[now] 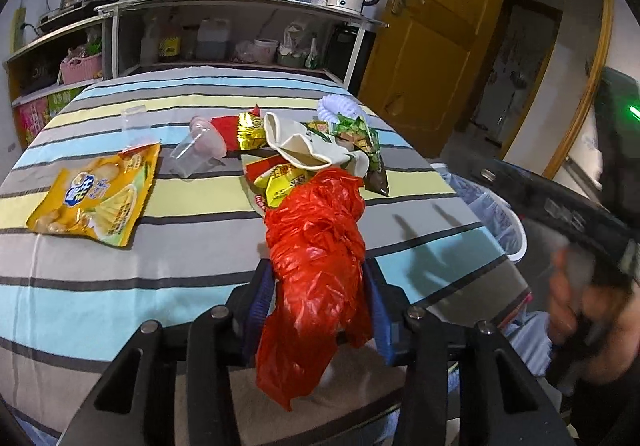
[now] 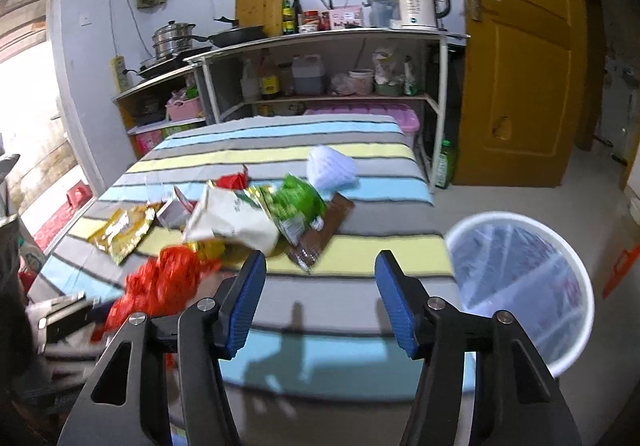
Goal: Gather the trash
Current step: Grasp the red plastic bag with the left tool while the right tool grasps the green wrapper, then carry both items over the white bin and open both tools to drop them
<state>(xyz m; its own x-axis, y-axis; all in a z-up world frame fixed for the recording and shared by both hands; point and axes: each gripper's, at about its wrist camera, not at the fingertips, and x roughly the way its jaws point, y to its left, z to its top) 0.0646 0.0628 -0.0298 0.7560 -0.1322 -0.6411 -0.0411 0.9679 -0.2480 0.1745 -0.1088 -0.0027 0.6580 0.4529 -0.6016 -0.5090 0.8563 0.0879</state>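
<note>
between blue pads (image 1: pixel 260 302), crinkled red plastic bag (image 1: pixel 320 246)

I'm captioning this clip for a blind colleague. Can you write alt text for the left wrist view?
The left gripper is closed on a crumpled red plastic bag at the near edge of a striped tablecloth. Beyond it lie a pile of snack wrappers, a tipped clear cup and a yellow chip bag. A lined white bin stands right of the table.

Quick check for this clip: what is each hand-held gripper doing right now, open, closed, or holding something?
Left hand-held gripper: closed on the red plastic bag.
Right hand-held gripper: open, nothing between its pads.
</note>
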